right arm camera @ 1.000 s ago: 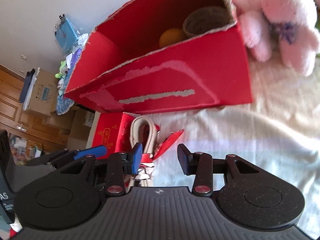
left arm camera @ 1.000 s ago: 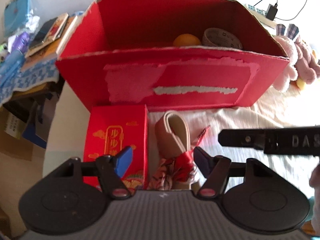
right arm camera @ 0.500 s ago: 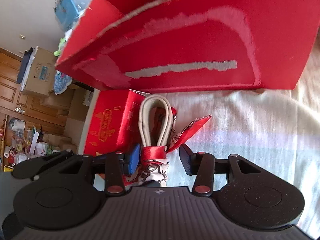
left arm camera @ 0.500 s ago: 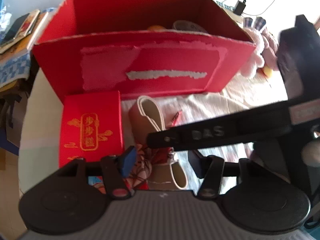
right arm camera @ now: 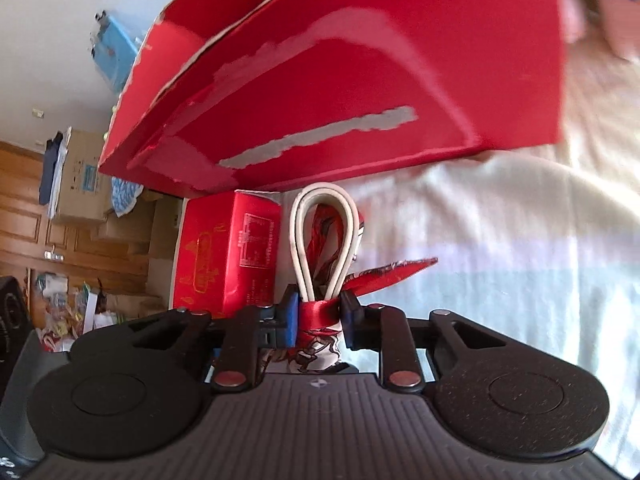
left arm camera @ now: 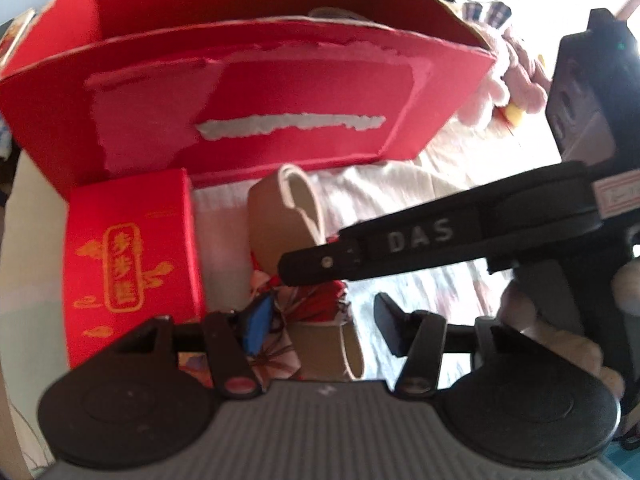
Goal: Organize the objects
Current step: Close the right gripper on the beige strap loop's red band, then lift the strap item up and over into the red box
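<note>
Nearest, the right gripper [right arm camera: 319, 317] was pinching the knot of the red patterned satin scarf [right arm camera: 320, 314] that was tied round the folded cream leather strap [right arm camera: 324, 240], blue pads pressed against the knot on both sides. The left gripper [left arm camera: 324, 320] hovered over the same bundle, its fingers spread wide and touching nothing.

The strap lay on the cream bedcloth [right arm camera: 500, 240], loop end pointing away, just right of the small red carton with gold lettering [left arm camera: 128, 256]. Whether strap and carton touched could not be told.

Handling, as judged: the bundle looked light. The strap seemed springy and likely to hold its loop. The scarf was soft and glossy, so probably slippery; its loose tail stuck out to the right and might snag. The knot looked the firmest hold, since it bound cloth and strap together.

Beyond, close behind both, stood the large open red cardboard box with torn label patches [left arm camera: 256, 92], probably the destination; its front wall would need clearing. Far right lay a pink plush toy [left arm camera: 520, 76], blurred.
</note>
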`<state>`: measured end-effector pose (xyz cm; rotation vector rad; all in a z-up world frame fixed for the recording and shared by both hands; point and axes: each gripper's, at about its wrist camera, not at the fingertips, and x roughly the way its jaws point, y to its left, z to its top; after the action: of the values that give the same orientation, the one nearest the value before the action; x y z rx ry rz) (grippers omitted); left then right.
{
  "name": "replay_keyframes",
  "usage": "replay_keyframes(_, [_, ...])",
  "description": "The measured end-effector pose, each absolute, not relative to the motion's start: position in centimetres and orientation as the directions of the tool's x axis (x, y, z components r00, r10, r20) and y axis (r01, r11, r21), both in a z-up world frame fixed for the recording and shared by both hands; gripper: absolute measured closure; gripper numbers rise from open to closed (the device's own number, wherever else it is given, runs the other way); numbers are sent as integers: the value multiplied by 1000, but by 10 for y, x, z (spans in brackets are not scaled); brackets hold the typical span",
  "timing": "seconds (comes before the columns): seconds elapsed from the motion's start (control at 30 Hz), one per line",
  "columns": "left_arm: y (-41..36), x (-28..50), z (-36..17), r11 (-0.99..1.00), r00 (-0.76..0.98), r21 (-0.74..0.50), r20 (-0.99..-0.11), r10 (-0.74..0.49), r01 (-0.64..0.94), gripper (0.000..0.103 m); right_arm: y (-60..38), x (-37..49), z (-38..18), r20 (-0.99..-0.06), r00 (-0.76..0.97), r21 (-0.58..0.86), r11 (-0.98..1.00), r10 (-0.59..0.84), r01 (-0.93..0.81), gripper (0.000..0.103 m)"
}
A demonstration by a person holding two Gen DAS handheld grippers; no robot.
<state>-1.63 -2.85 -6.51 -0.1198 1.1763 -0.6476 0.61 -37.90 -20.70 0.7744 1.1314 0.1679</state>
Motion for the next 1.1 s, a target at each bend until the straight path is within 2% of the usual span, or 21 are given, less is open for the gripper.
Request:
replay_keyframes(0.33, [-72, -18, -55, 741, 180, -408, -801, -571, 533, 44, -412, -30, -193, -758, 522, 594, 742, 390, 309, 80])
replay_keyframes(0.53, [-92, -19, -40, 675, 145, -432, -770, -621, 598, 52, -422, -51, -177, -755, 573, 578, 735, 318, 354, 81])
replay_keyframes(0.83, [-109, -26, 22, 548, 170, -416, -663, -729, 726, 54, -436, -77, -114, -693, 696, 551, 762, 191, 340, 81])
replay_keyframes(1.1, [-98, 0, 77, 536, 268, -402, -555, -787, 742, 54, -439, -46, -60, -609, 778, 499, 836, 152, 228, 81])
